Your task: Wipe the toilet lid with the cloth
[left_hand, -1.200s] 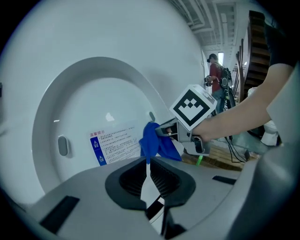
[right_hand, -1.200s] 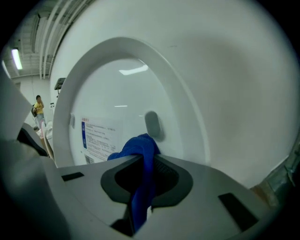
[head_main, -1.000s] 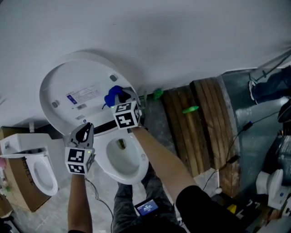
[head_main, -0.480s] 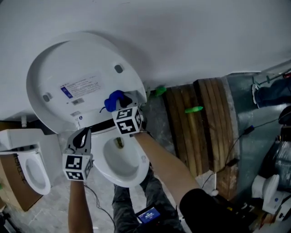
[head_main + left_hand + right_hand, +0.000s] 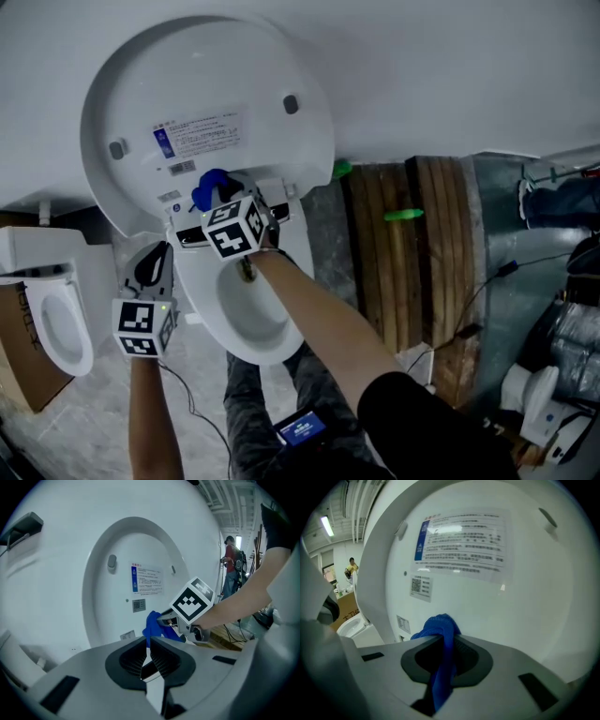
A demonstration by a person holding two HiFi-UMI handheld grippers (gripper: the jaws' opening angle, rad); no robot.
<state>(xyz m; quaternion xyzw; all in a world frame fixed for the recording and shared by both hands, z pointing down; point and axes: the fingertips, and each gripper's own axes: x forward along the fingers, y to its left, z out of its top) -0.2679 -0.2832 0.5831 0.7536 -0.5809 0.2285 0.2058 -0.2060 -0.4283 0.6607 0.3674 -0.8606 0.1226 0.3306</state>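
Looking along its own jaws, the right hand-held gripper point(image 5: 446, 654) shows what the head view hides: both pads clamped on the cloth point(image 5: 439, 629), with a strip trailing below. Blue and nubbly, the cloth bunches just past the jaws, low before the raised lid point(image 5: 501, 602). The left hand-held gripper point(image 5: 149, 660), shut on nothing, hovers beside the bowl point(image 5: 253, 354).

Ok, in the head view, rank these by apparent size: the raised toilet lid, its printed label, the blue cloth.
1. toilet lid, by far the largest
2. printed label
3. blue cloth, smallest, though the right hand-held gripper hides part of it
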